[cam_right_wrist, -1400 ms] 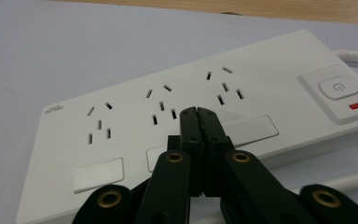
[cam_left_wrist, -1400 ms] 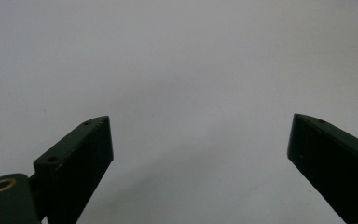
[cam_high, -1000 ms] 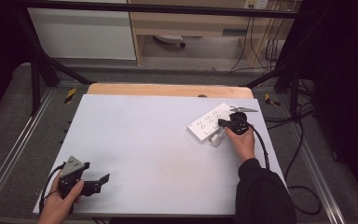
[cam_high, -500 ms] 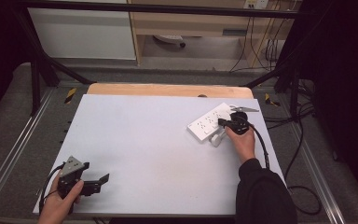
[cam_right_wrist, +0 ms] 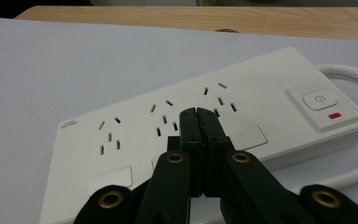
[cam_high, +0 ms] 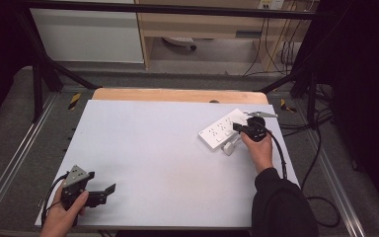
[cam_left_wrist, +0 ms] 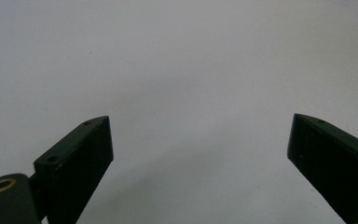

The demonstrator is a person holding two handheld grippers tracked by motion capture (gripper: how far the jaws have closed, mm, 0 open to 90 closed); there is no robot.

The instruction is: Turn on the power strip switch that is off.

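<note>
With right gripper [cam_right_wrist: 196, 114] fingers together over the power strip [cam_right_wrist: 242, 116], we press gently; left gripper [cam_left_wrist: 198, 154] fingers apart

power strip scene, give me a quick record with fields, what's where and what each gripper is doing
power strip: white, flat on the table, right far part, lying at a slant
switch: at one end of the strip, red mark beside it
cord: white, leaves the switch end
right gripper: jaws pressed together, tips over the strip's sockets, holding nothing
left gripper: near left corner, jaws wide apart, holding nothing
table: pale grey top, wooden strip at the far edge
</note>
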